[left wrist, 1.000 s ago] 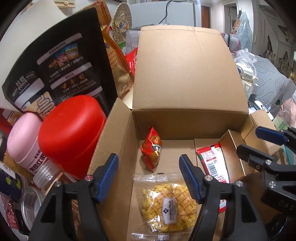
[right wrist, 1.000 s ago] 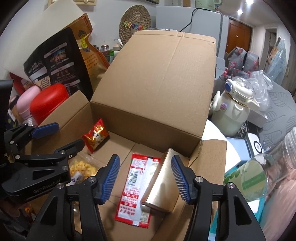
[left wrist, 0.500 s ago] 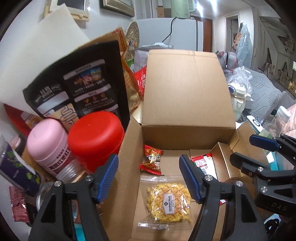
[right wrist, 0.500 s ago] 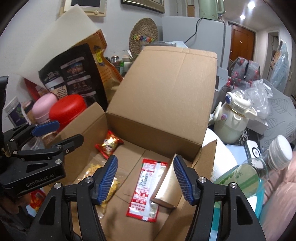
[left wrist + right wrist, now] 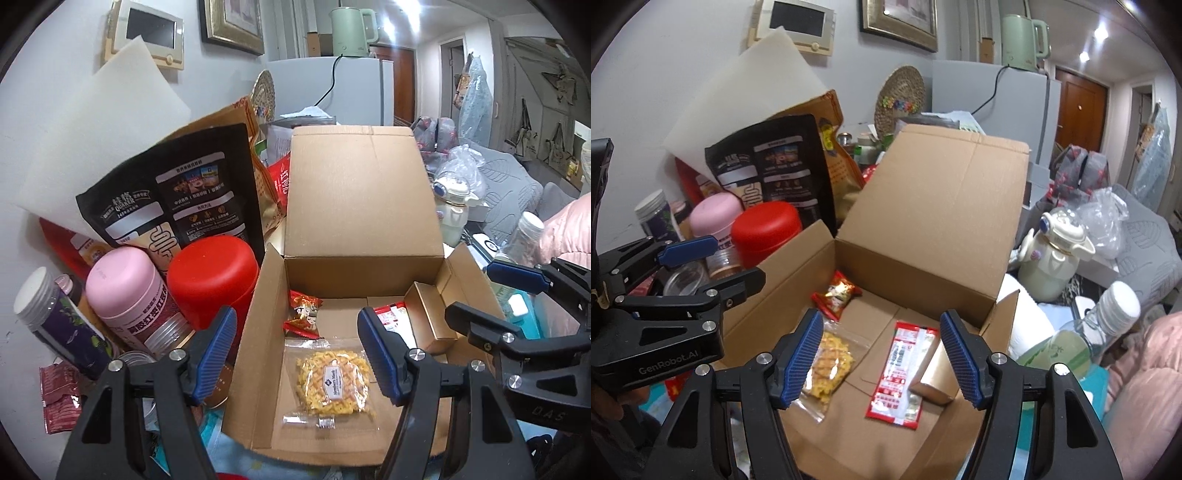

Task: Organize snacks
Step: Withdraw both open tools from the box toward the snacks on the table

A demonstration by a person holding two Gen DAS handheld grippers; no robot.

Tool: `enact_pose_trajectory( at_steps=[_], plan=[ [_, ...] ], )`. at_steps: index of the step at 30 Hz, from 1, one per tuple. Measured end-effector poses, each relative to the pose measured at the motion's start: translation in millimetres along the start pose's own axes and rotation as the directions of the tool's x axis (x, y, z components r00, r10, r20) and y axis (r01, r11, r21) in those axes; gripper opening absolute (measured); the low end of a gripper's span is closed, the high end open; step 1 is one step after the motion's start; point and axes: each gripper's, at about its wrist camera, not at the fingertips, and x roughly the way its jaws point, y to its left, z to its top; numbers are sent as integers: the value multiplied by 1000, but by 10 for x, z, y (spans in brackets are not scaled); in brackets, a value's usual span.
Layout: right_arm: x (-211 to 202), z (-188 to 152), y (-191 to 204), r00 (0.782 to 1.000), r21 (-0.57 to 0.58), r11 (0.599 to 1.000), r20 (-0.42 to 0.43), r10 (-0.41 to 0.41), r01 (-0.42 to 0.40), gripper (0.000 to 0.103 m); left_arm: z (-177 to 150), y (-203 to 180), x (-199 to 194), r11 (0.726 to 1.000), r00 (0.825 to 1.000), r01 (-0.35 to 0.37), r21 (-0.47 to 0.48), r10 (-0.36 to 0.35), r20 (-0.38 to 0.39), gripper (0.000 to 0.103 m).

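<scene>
You held both grippers angled down over the open cardboard box [image 5: 364, 206]. Your left gripper [image 5: 295, 350] stood empty, jaws parted. Your right gripper [image 5: 881, 354] had just been widening its jaws, nothing gripped between them.

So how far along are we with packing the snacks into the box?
Done: four items lie in the cardboard box: waffle packet, small red snack bag, flat red packet and gold box. In hand: nothing; the left gripper and right gripper are both open and empty, the right's jaws just widened. Left: a red packet outside the box; lid still open.
</scene>
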Motion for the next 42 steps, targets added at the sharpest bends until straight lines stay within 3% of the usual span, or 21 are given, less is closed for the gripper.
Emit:
enact_pose_trajectory(
  at_steps=[21,30,42],
  plan=[
    [-612,-213,666,999,-5,1000,35,9,-8,69,-404,321,-650,992,993,109,57,-111,41,68],
    [-542,-351,1024,999,20,998,2,53,-53,69,-642,671,-703,991,993,116,59,-117,12,68],
    [-229,-696,1368,989,60,993,-103,103,-97,69,-970,984,-551,988,987,150,36,-148,-60,68]
  ],
)
